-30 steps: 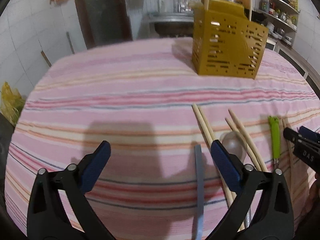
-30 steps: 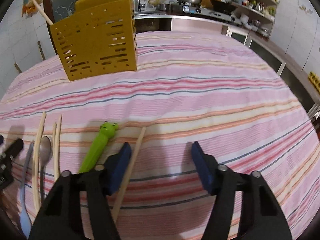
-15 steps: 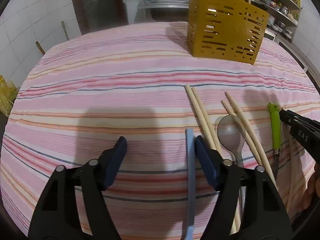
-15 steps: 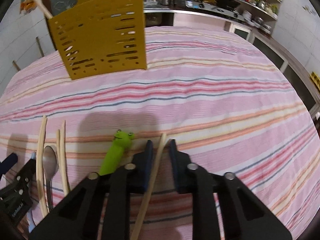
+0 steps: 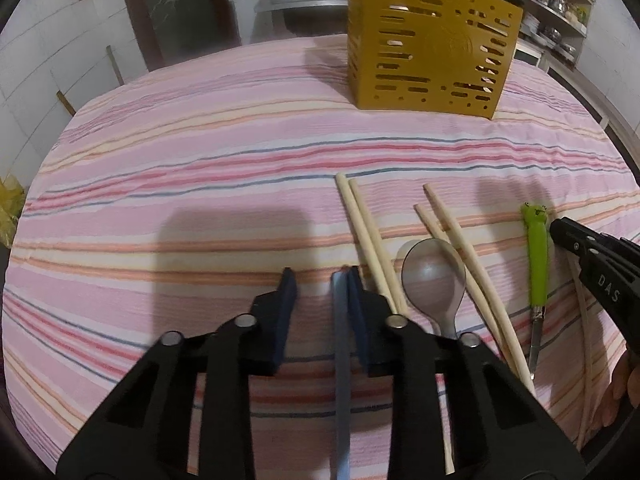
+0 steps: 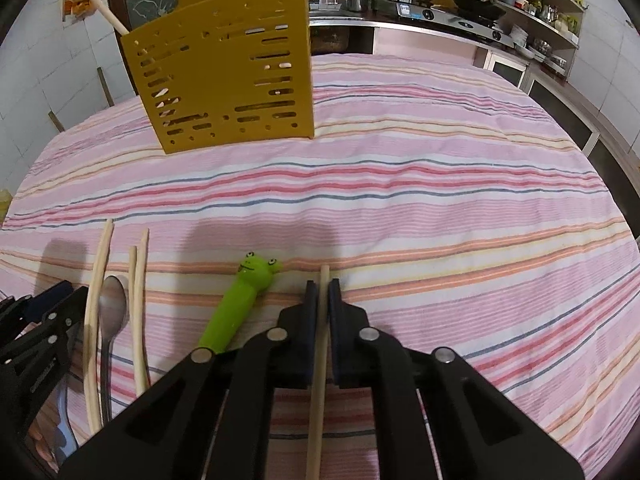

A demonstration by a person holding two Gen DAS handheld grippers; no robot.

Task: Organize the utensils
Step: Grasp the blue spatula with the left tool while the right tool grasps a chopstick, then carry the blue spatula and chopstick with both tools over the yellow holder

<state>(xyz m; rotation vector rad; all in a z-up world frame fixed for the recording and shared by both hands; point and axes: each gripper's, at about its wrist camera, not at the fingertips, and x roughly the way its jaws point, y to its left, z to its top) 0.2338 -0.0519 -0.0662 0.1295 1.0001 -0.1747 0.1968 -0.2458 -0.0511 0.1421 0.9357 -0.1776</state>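
Chopstick [image 6: 319, 344] sits clamped in my right claw [image 6: 319, 286], both blue pads pressed flat against its sides, its tip poking out a little past them over the striped cloth [image 6: 440, 208]. Just to the left of that claw lies the green frog-headed handle [image 6: 240, 304], slanting across the stripes.

My left claw [image 5: 318, 280] has just been closing, with the flat blue handle [image 5: 340, 320] between its pads. That handle lies right against the right-hand pad, while the left-hand pad [image 5: 286, 292] stands apart from it with cloth showing in the gap (so no grip there as I see it).

Beside the left claw, toward the right, come a pair of chopsticks [image 5: 368, 240] lying side by side, then the metal spoon [image 5: 434, 276] with its bowl up, then a second pair of chopsticks [image 5: 460, 248] that cross near the spoon's bowl. All of these rest on the cloth.

At the far side of the table stands the yellow slotted holder [image 6: 224, 76], upright, well apart from the loose pieces. One chopstick [image 6: 102, 6] leans out of its left corner, and another stick shows above its top edge.
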